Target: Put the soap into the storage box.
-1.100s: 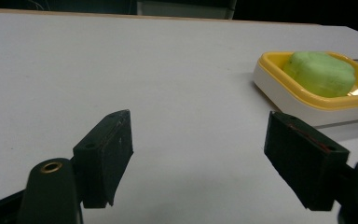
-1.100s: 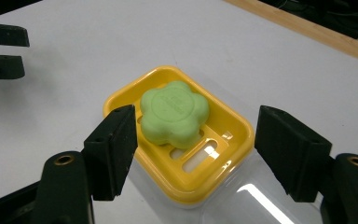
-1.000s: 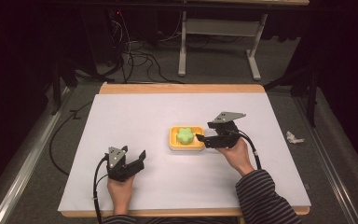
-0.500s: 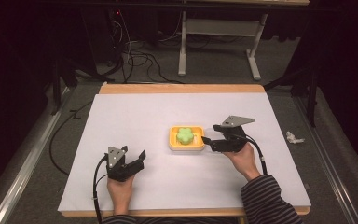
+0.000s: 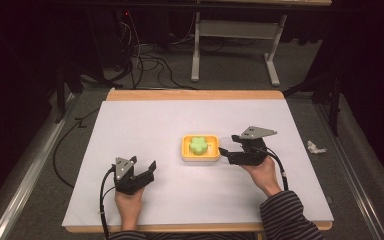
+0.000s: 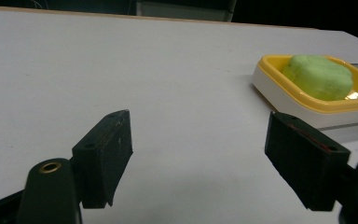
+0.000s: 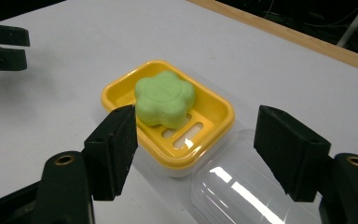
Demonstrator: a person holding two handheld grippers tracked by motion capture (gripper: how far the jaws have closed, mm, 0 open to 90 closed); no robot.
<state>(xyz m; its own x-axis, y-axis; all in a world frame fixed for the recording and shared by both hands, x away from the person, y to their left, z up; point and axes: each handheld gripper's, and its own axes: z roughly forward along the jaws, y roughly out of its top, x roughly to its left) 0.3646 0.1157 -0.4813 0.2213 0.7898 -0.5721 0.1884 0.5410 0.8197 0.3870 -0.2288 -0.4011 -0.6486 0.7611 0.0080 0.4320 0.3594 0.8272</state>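
One green flower-shaped soap (image 7: 164, 98) sits in a yellow soap dish (image 5: 200, 149) near the middle of the white table (image 5: 180, 125), a clear lid (image 7: 242, 196) lying just beside the dish. Dark floor with cables surrounds the table. The right gripper (image 5: 226, 152), jaws spread, faces the dish from just beside it; the left gripper (image 5: 147, 170), also spread, rests apart from it

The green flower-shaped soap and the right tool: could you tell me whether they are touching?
Apart. In the right gripper view, the green flower-shaped soap sits in the yellow plastic soap dish, and the right tool has its black jaws spread wide, short of the soap, with open space between.
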